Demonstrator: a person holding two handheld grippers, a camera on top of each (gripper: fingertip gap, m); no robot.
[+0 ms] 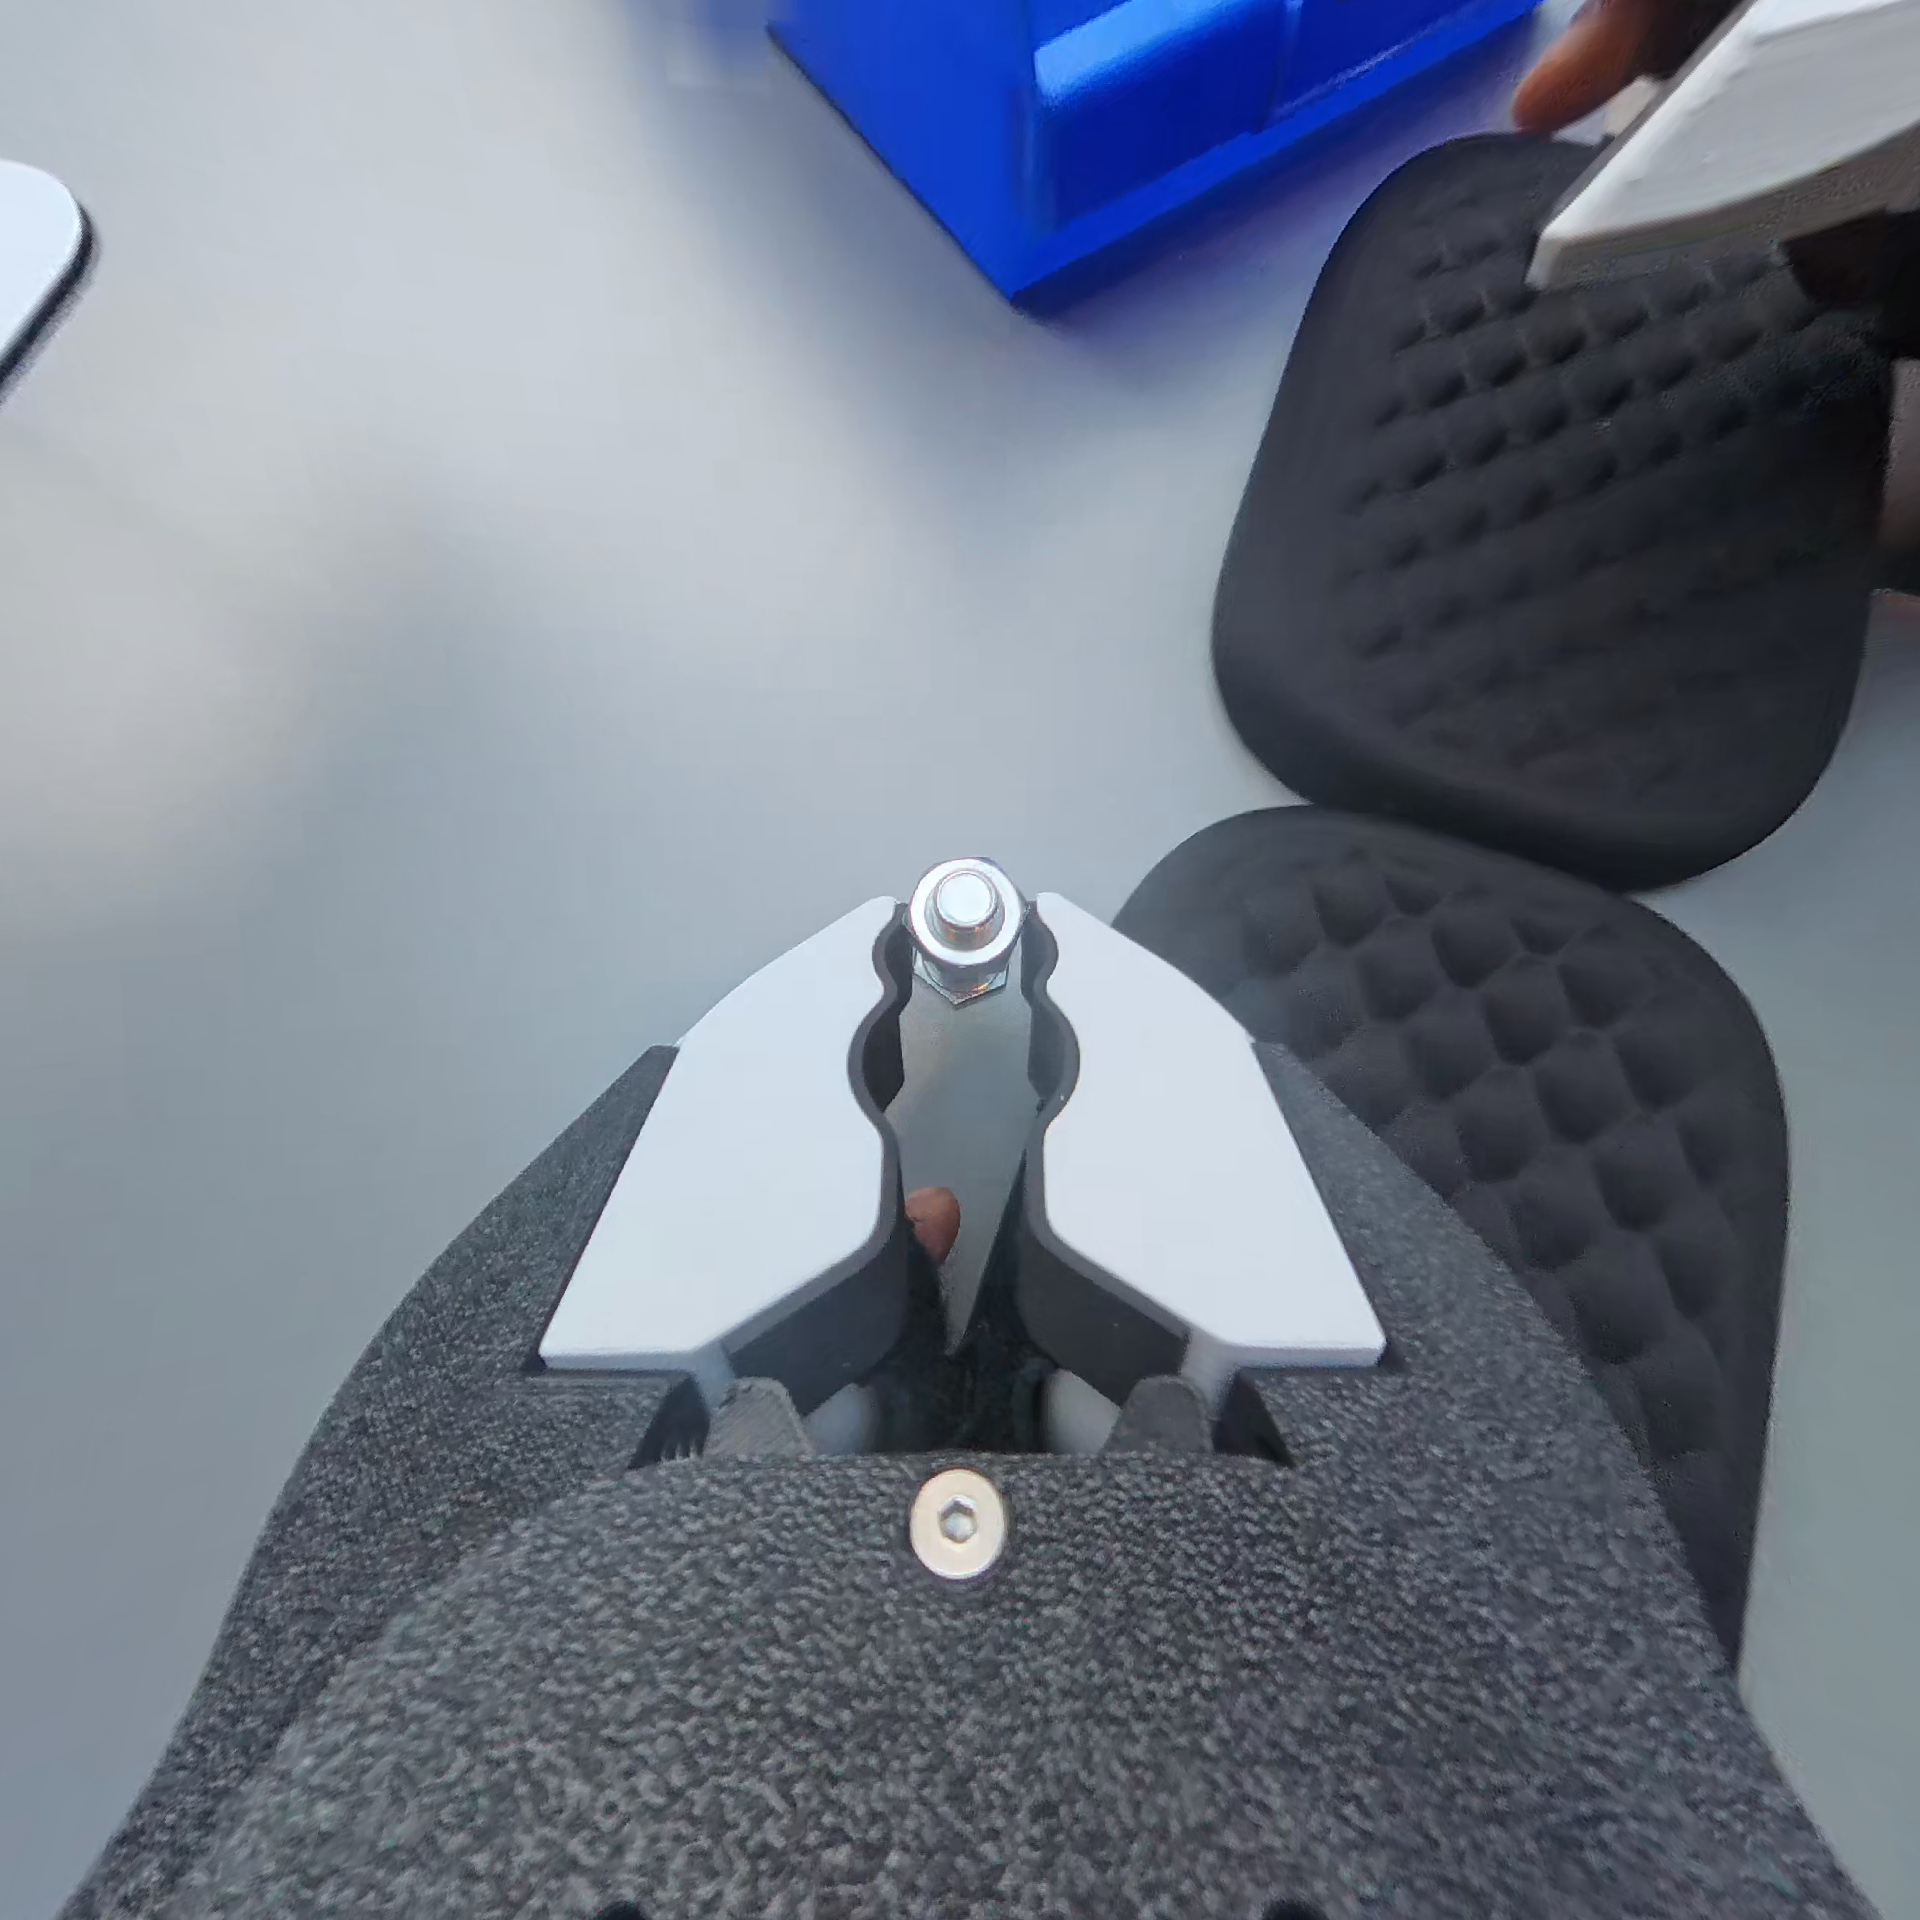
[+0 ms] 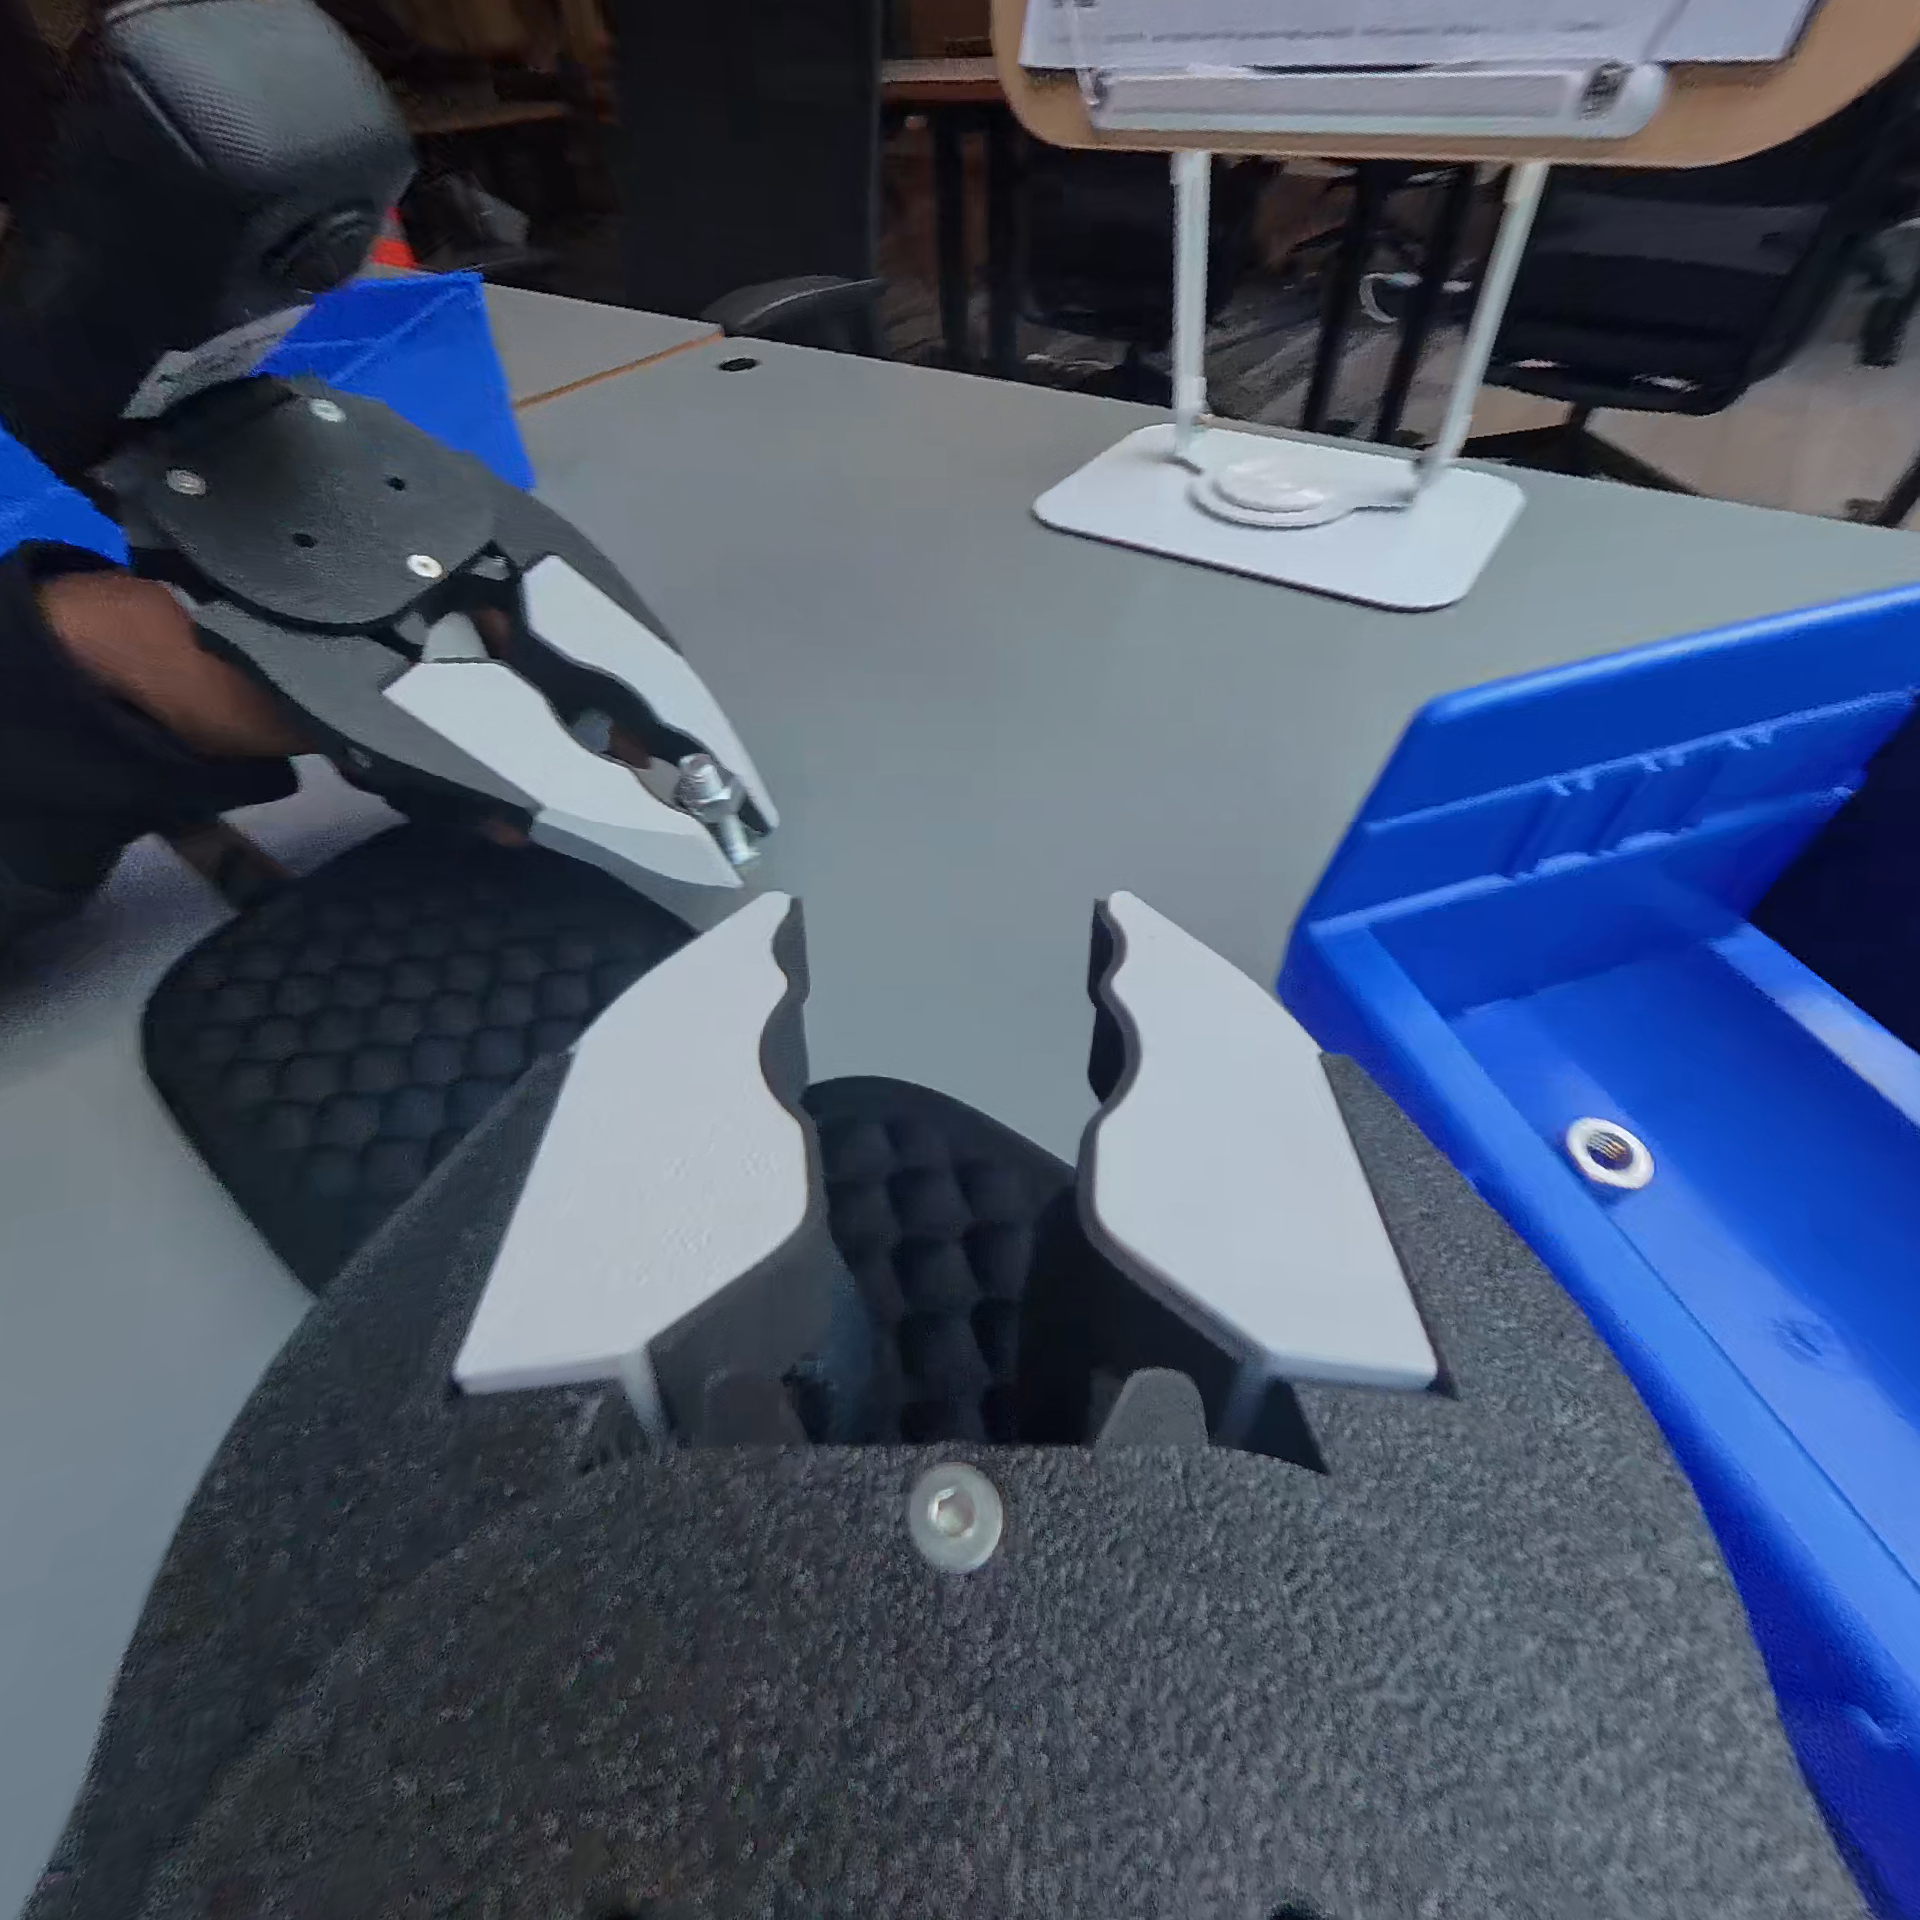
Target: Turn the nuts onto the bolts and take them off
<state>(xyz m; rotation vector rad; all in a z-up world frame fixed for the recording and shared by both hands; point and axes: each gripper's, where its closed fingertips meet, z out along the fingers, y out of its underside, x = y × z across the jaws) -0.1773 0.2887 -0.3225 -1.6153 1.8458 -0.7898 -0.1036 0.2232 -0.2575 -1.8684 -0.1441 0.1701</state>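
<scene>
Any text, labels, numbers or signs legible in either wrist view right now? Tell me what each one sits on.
Nothing is readable.
Sheet on the document stand: printed lines, too blurred to read.
Small sticker on the stand's ledge: too small to read.
Blue bin: moulded marks on its inner wall, not legible.
Bolt in the left claw: no markings visible.

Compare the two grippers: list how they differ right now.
The left gripper is shut on a bolt; the right gripper is open and empty. The left gripper points down toward the grey table; the right gripper sits beside the blue bin, where a loose nut lies. Both have light grey fingers on black bodies.
</scene>
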